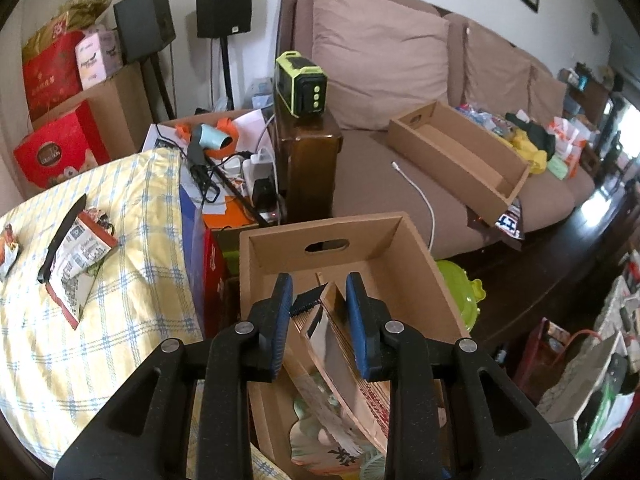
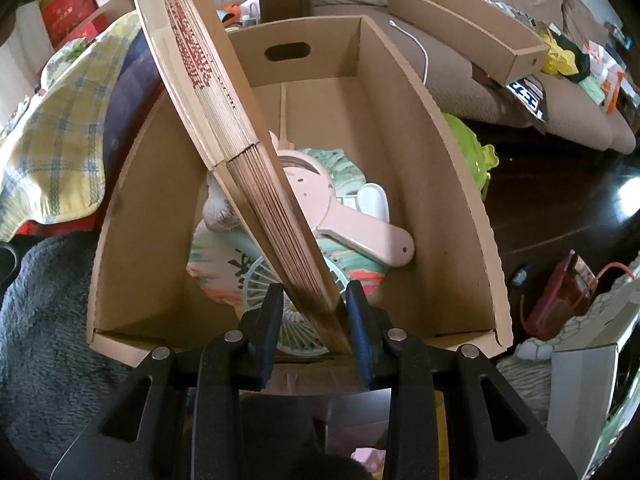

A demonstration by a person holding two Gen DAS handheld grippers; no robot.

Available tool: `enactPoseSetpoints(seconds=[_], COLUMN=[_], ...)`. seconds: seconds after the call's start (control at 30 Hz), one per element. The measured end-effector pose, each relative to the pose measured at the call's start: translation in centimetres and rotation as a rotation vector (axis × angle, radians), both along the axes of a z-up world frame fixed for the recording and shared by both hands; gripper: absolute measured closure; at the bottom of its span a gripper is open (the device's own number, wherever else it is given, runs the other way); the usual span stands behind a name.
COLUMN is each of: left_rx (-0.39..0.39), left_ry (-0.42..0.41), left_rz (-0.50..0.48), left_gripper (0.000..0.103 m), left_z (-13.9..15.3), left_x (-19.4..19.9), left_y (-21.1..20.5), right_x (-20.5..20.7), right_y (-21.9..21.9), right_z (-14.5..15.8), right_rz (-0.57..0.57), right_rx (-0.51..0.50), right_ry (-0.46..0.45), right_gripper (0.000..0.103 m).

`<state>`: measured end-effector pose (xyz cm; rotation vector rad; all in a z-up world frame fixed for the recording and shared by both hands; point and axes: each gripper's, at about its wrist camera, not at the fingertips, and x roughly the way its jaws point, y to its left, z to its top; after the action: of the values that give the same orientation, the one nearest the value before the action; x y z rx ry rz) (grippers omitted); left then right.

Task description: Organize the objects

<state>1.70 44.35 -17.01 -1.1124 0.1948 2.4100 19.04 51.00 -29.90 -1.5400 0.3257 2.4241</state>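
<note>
A folded bamboo fan with red writing leans steeply across an open cardboard box. My right gripper has its jaws round the fan's lower end, with a gap on the left side. In the box lie a pink hand fan, a round painted fan and a small white electric fan. My left gripper is open above the same box, with the bamboo fan's top between its pads.
A checked yellow cloth with snack packets and a black strip lies left. A brown sofa holds a second shallow cardboard tray. A green plastic item sits right of the box. Bags clutter the right floor.
</note>
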Motion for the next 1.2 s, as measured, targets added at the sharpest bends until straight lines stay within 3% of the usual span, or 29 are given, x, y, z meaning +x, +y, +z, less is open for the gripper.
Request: enactPoseSetpoints(seconds=[0.37, 0.47, 0.6, 0.8, 0.87, 0.93, 1.13, 1.2], left_rx=[-0.079, -0.061, -0.088, -0.095, -0.107, -0.126, -0.144, -0.135], left_ry=[-0.068, -0.162, -0.106, -0.063, -0.016, 0.035, 0.105, 0.129], left_rz=[0.001, -0.048, -0.081, -0.100, -0.106, -0.099, 0.009, 0.053], left_gripper=[0.077, 0.066, 0.054, 0.047, 0.040, 0.040, 0.039, 0.030], left_z=[-3.3, -4.1, -3.7, -1.4, -0.2, 1.1, 5.1, 6.5], left_x=[-2.9, -3.3, -1.9, -0.9, -0.4, 0.0, -0.8, -1.2], left_y=[3.6, 4.7, 5.4, 4.0, 2.8, 1.3, -5.0, -7.2], right_x=[-0.2, -0.1, 0.0, -0.1, -0.1, 0.0, 0.2, 0.2], right_y=[0.0, 0.3, 0.6, 0.6, 0.6, 0.7, 0.9, 0.9], right_z=[-0.2, 0.0, 0.1, 0.1, 0.1, 0.1, 0.2, 0.3], right_rz=[-0.004, -0.021, -0.033, -0.039, -0.043, -0.049, -0.066, -0.071], right_rx=[0.008, -0.005, 0.001, -0.001, 0.001, 0.005, 0.001, 0.000], right_ry=[-0.005, 0.009, 0.017, 0.011, 0.011, 0.013, 0.024, 0.028], right_gripper=[0.071, 0.074, 0.075, 0.073, 0.070, 0.064, 0.055, 0.054])
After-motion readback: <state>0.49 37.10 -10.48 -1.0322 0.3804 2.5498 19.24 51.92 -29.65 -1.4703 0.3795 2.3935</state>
